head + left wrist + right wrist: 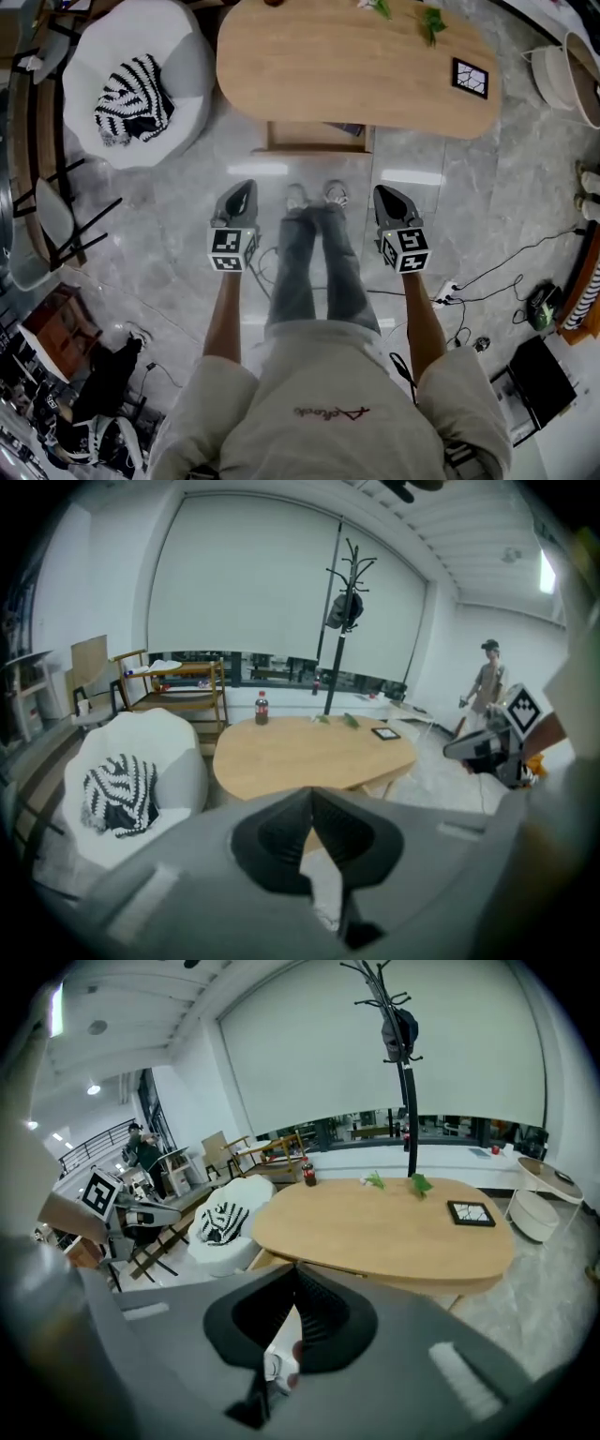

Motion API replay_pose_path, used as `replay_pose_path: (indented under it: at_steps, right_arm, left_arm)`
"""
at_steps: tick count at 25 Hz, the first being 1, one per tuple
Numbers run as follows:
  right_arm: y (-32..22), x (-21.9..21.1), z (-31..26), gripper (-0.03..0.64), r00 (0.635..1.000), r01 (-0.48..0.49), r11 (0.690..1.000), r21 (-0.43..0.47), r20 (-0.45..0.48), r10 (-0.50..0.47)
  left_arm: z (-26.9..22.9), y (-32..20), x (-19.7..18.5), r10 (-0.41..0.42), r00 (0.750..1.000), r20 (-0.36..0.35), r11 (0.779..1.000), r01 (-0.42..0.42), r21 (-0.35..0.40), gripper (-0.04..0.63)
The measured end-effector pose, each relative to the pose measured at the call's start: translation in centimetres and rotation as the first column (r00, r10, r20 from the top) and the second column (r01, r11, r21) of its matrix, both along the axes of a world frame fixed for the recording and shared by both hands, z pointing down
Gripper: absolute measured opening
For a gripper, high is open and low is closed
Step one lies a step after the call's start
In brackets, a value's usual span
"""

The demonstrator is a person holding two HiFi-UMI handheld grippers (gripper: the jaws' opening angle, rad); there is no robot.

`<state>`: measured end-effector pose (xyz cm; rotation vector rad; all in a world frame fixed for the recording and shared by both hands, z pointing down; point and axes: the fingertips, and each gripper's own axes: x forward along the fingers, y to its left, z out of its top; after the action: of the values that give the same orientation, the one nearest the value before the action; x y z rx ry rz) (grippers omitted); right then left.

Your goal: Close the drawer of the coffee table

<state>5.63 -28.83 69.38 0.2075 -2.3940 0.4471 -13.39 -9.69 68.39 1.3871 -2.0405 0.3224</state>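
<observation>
Drawer [314, 147] ajar under coffee table [347, 66]; left gripper [244, 190], right gripper [386, 193] both closed, empty (well short of it).

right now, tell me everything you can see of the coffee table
The coffee table has a long, rounded top in light wood and stands on the grey stone-look floor, ahead of the person's feet. Its drawer, in the same wood, sticks out open from under the near edge. On the top stand a dark bottle with a red label, two green leafy sprigs and a small black square frame. A white armchair sits close by its left end.
</observation>
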Motion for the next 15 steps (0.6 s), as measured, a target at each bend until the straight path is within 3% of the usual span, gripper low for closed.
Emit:
replay_pose_path:
  at_steps: [6,15]
  right_arm:
    - [2.3,0.6,7.6,0.006,0.998,-0.025,0.999,-0.021,-0.064,0.024]
    - [2.0,3.3,20.0,0.006,0.987,-0.076,0.996,-0.055,-0.143,0.068]
  left_arm:
    - [8.9,2.8,-2.0,0.002,1.0,-0.026,0.999,-0.003,-0.04,0.0]
    - [21.4,4.1,-0.8,-0.008,0.996,-0.087,0.996,0.0,-0.088,0.0]
